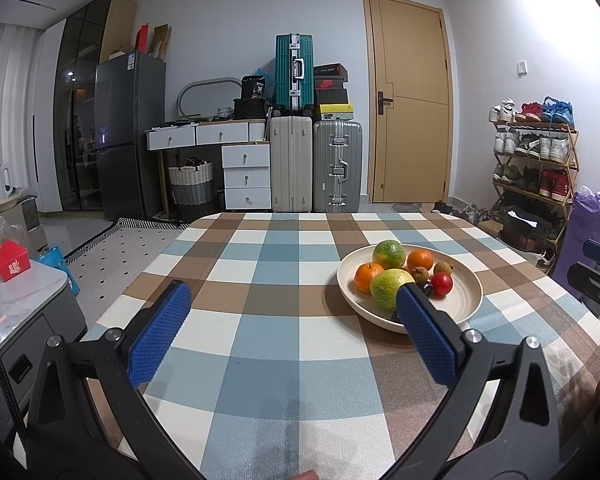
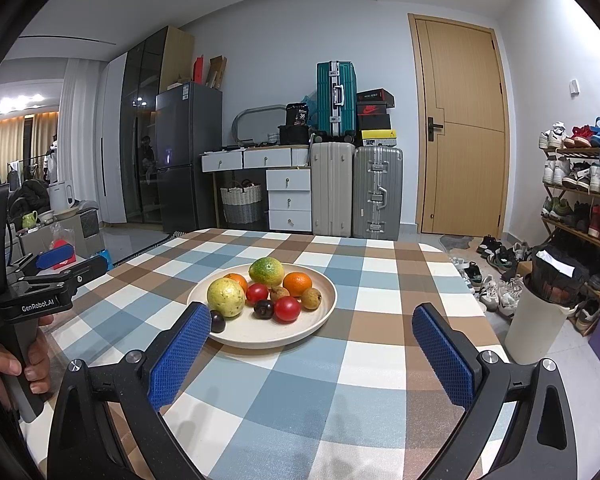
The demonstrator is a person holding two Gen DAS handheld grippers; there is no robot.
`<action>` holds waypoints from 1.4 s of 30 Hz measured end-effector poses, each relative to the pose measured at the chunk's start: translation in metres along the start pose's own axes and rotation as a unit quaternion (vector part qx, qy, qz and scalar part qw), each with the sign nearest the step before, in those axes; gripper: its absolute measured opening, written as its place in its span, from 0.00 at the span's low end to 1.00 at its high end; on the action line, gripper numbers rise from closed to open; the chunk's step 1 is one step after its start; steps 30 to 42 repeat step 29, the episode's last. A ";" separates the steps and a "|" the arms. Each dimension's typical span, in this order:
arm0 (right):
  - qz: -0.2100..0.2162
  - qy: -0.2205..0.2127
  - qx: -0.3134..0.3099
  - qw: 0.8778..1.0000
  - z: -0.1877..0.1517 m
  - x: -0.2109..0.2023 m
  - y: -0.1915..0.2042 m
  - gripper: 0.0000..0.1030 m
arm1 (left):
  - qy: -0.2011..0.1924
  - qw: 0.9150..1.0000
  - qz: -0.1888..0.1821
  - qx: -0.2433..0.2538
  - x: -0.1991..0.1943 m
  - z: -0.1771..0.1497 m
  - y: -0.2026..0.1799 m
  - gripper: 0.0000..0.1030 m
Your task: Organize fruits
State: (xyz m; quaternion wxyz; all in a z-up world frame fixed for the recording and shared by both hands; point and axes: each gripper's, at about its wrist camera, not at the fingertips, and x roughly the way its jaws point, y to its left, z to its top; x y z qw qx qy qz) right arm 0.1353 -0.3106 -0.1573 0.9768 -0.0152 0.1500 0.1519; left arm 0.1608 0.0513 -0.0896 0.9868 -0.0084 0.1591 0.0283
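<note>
A cream plate on the checked tablecloth holds several fruits: two green-yellow citrus, two oranges, two red tomatoes, dark plums and brown lychees. My right gripper is open and empty, just in front of the plate. My left gripper is open and empty, left of the plate; its right finger overlaps the plate's near edge in that view. The left gripper also shows at the left of the right wrist view.
The checked table ends at its far edge ahead. A white bin and a shoe rack stand to the right. Suitcases, drawers and a fridge line the far wall. A grey cabinet with a red box sits left.
</note>
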 end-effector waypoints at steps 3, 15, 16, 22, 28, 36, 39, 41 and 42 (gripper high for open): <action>0.000 0.000 0.000 1.000 0.000 0.000 0.000 1.00 | 0.000 1.000 0.000 0.000 0.000 0.000 0.000 0.99; 0.000 0.000 0.000 1.000 0.000 0.000 0.000 1.00 | 0.000 1.000 0.000 0.000 0.000 0.000 0.000 0.99; 0.000 0.000 0.000 1.000 0.000 0.000 0.000 1.00 | 0.000 1.000 0.000 0.000 -0.001 0.000 0.000 0.99; 0.000 0.000 0.000 1.000 0.000 0.000 0.000 1.00 | 0.000 1.000 0.000 0.000 0.000 0.000 0.000 0.99; 0.000 0.000 0.000 1.000 0.000 0.000 0.000 1.00 | 0.000 1.000 0.000 -0.001 0.002 -0.001 0.000 0.99; 0.000 0.000 0.000 1.000 0.000 0.000 0.000 1.00 | 0.000 1.000 0.000 -0.001 0.000 0.000 0.001 0.99; 0.000 0.000 0.000 1.000 0.000 0.000 0.000 1.00 | 0.000 1.000 0.000 -0.001 0.000 0.000 0.001 0.99; 0.000 0.000 0.000 1.000 0.000 0.000 0.000 1.00 | 0.000 1.000 0.000 -0.001 0.000 0.000 0.001 0.99; 0.000 0.000 0.000 1.000 0.000 0.000 0.000 1.00 | 0.000 1.000 0.000 -0.001 0.000 0.000 0.001 0.99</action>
